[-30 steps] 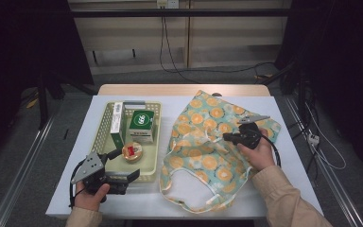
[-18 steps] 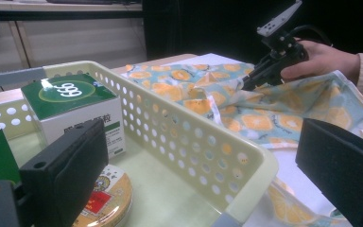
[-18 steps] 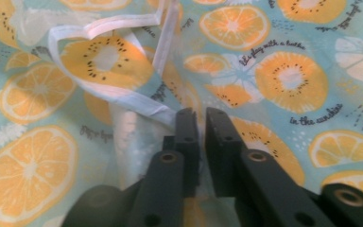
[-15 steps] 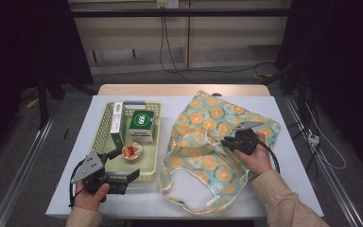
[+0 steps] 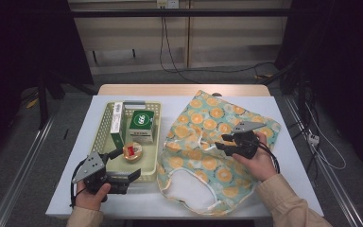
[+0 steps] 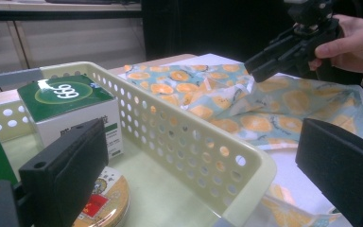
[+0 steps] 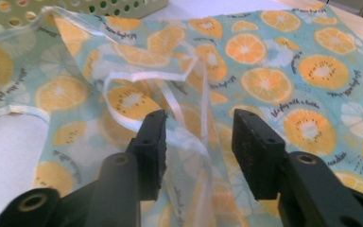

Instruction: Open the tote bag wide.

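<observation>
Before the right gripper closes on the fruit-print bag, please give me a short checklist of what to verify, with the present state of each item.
1. Right gripper open: ok, the jaws stand apart.
2. Fold of the fruit-print bag with its white trim between the jaws: ok.
3. Jaws already touching the fabric: cannot tell.
4. Left gripper apart from the bag: ok, open at the near end of the basket.
5. Round tin and green box inside the basket, off the bag: ok.
</observation>
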{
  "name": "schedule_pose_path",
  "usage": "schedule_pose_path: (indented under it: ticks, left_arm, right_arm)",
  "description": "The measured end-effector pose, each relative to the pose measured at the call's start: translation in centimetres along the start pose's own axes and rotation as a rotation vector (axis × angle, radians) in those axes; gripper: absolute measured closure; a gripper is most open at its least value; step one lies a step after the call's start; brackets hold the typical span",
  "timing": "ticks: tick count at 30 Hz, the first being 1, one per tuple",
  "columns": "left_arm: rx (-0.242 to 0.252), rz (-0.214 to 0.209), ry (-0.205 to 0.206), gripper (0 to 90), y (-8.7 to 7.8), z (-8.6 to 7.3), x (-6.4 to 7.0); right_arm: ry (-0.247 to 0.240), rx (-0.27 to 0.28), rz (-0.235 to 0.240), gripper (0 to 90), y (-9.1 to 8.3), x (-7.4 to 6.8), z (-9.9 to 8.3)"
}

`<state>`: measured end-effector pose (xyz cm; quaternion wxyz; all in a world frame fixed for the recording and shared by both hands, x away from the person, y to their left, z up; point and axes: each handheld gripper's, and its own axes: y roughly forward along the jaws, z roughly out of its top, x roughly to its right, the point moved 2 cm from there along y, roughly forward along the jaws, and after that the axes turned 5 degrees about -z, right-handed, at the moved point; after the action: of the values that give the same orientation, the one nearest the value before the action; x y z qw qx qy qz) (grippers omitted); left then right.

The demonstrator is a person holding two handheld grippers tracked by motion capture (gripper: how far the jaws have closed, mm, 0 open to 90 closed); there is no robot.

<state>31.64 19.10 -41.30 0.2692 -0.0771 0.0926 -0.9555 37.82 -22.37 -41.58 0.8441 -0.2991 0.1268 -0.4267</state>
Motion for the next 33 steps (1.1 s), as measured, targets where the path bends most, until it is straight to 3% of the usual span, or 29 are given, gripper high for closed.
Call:
schedule_pose_path:
  ticks: [6, 12, 16, 18, 22, 24, 27, 29, 31, 33]
  left_arm:
    - [0.003, 0.001, -0.002, 3.1, -0.1, 0.0, 0.0]
    - [0.003, 0.0, -0.001, 3.1, -0.1, 0.0, 0.0]
    - [-0.003, -0.001, 0.003, 3.1, 0.0, 0.0, 0.1]
    - [-0.003, -0.002, 0.005, 3.1, 0.0, 0.0, 0.1]
    - [-0.005, -0.004, 0.0, 3.1, 0.1, -0.1, 0.0]
    - [-0.005, -0.005, 0.0, 3.1, 0.1, -0.1, 0.0]
    - [-0.006, -0.006, -0.001, 3.1, 0.1, -0.2, 0.0]
    - [-0.01, -0.003, -0.001, 3.1, 0.1, -0.2, -0.1]
    - [-0.011, -0.003, 0.0, 3.1, 0.0, -0.2, -0.1]
    - [-0.01, -0.002, -0.001, 3.1, 0.0, -0.2, -0.1]
  right_arm:
    - [-0.042, 0.015, 0.022, 53.3, -0.9, -1.4, 1.2]
    - [-0.055, 0.021, 0.144, 83.4, -1.2, -3.3, 1.3]
    - [-0.072, -0.031, 0.197, 88.1, 0.3, -4.3, 0.2]
    - [-0.073, -0.054, 0.174, 81.6, 1.4, -4.2, -0.7]
    - [-0.077, -0.056, 0.064, 66.4, 3.0, -2.9, -1.6]
    - [-0.043, -0.046, 0.029, 61.0, 3.4, -1.9, -1.7]
    - [-0.019, -0.067, -0.008, 56.1, 4.0, -0.8, -2.1]
    - [0.003, -0.083, 0.009, 51.0, 4.5, -0.4, -2.5]
    - [-0.003, -0.102, -0.025, 49.4, 4.7, -0.1, -2.7]
    - [0.011, -0.103, -0.028, 48.3, 4.9, 0.2, -2.8]
